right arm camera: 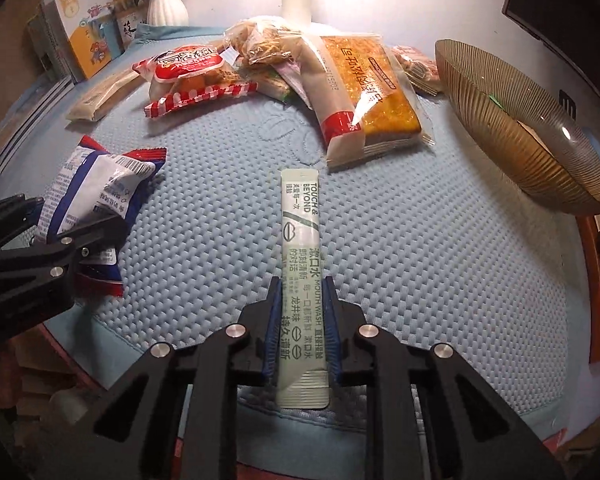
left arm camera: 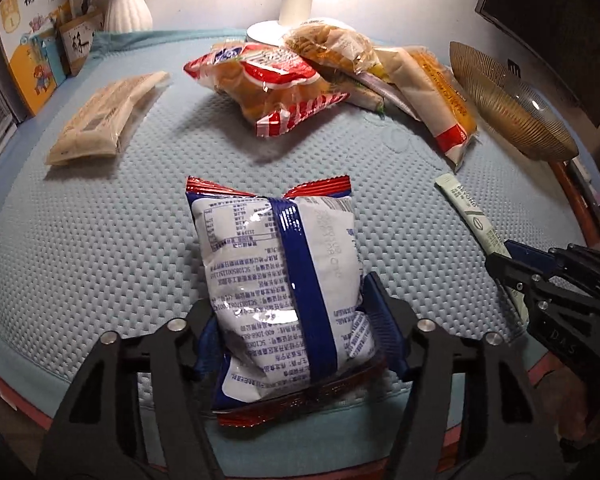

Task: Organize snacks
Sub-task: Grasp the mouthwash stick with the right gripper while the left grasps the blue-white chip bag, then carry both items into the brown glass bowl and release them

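Left wrist view: the left gripper (left arm camera: 296, 320) has its jaws closed on the lower half of a white-and-blue snack bag (left arm camera: 284, 276) with red crimped ends; its back panel of small print faces the camera, crossed by a blue seam. Only this view shows that print. The bag extends forward from the jaws above the light blue textured mat (left arm camera: 100, 240).

Right wrist view: the right gripper (right arm camera: 302, 320) has its jaws narrowed on a pale green sachet (right arm camera: 300, 248), which runs straight ahead between them. Its lettering, legible only here, reads "TOUCH & BEYOND" and "MOUTH WASH".

Beyond the jaws lies a pile of packets (right arm camera: 284, 72), including a sliced cake pack (right arm camera: 376, 96) with a red-and-white end. Right of the jaws a ribbed amber glass bowl (right arm camera: 520, 128) rests. Far left, a book (right arm camera: 88, 28) reads "初二英语".
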`<state>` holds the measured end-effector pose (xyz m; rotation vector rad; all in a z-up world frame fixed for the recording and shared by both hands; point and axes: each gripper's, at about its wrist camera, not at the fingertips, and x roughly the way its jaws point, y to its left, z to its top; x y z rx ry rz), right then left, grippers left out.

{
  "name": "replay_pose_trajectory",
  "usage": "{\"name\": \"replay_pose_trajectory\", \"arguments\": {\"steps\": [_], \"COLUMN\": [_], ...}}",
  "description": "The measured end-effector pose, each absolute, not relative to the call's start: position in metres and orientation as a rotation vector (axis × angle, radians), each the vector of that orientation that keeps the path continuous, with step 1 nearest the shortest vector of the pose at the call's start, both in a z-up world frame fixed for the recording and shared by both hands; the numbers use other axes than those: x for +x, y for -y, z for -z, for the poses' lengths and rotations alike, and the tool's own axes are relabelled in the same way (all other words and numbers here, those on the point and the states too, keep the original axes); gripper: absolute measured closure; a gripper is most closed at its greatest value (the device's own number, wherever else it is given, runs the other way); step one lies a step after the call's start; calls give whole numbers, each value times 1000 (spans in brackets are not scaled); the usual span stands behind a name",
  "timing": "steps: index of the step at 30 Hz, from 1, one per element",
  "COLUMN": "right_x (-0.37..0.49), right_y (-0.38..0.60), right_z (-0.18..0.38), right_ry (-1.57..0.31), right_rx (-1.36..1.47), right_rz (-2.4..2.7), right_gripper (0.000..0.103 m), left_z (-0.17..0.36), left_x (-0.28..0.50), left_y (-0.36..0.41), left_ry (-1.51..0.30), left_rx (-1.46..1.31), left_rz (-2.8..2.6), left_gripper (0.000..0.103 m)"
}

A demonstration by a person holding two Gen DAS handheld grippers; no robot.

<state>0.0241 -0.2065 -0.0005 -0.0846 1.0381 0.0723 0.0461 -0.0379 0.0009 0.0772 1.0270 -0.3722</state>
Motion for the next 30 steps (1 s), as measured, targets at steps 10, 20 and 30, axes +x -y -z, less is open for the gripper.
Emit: {"name": "replay_pose_trajectory", "arguments": {"steps": [10,20,30], "right_x": [16,10,70], "right_y": [242,322,455], "right_z": [-40,-107,-136], "right_ry": [-967,-775,-687], "right_rx": [203,294,381], "right_rz": [-274,-169,152], "right_gripper": [84,84,84], "left_z": [-25,-82,-139], "left_x": [34,45,106], "left_y": [45,93,226], "left_ry": [-956,-819,-719], "left_rx": [82,89,107], "left_rz": [438,559,779], "left_gripper": [55,56,56]}}
